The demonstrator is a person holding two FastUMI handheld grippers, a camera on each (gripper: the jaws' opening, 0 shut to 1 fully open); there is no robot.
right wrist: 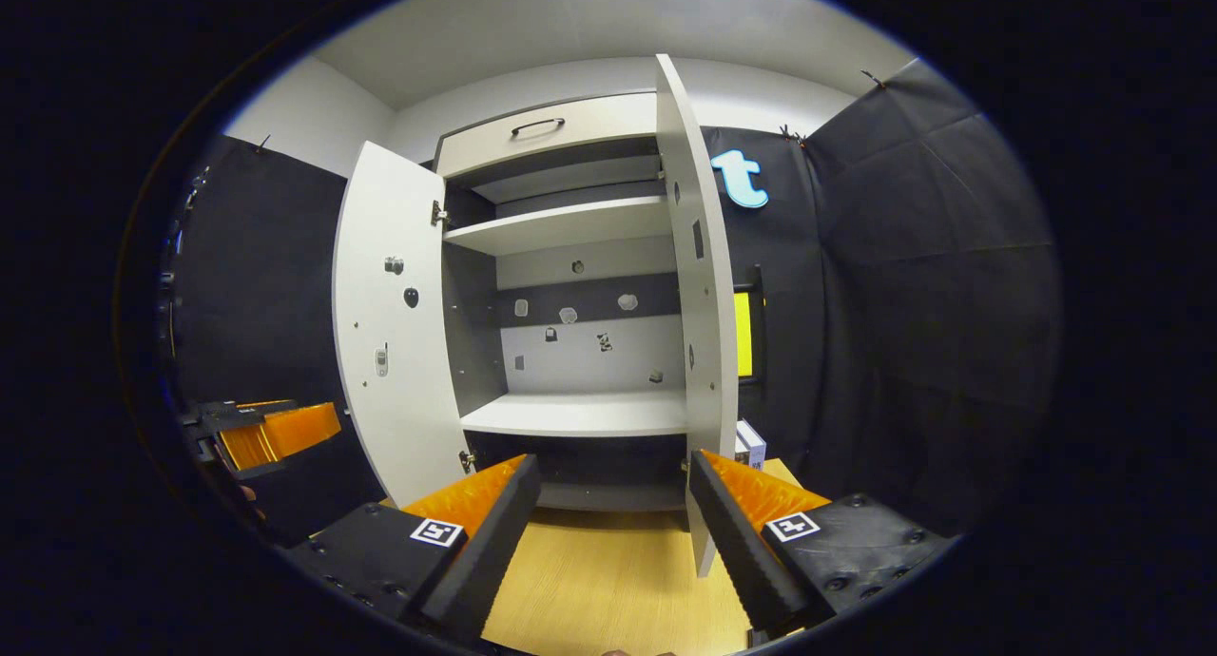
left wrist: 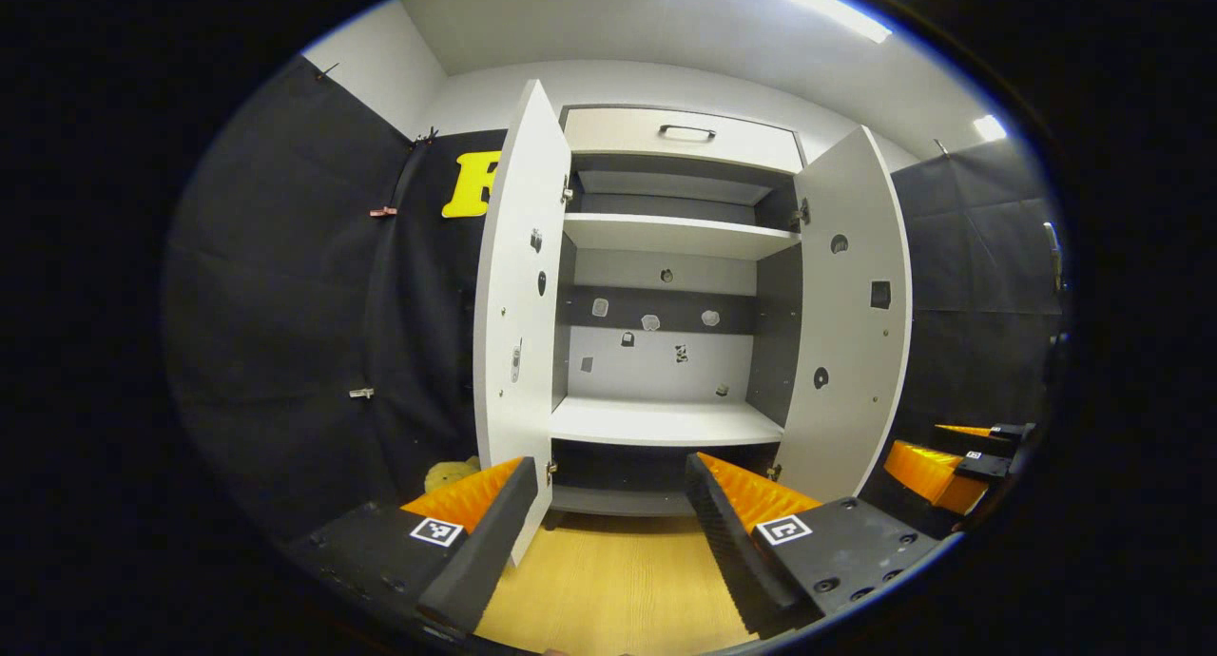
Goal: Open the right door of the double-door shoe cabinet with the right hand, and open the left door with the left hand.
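Before us the cabinet [left wrist: 666,257] has both doors swung wide, so we judge the task done. Left tongs [left wrist: 608,513] and right tongs [right wrist: 613,513] gape, released, holding nothing; next we need only withdraw.

Black cloth [left wrist: 285,285] hung as the booth's walls on both sides, pinned with small clips [left wrist: 361,392]. Above it ran a white wall [left wrist: 494,90] and a white ceiling [left wrist: 589,19], where a long strip light [left wrist: 818,0] glowed, with a second lamp [left wrist: 989,126] at the right in the left gripper view. A light wooden floor [left wrist: 618,580] lay below. A small white box [right wrist: 749,444] stood on the floor against the cloth.
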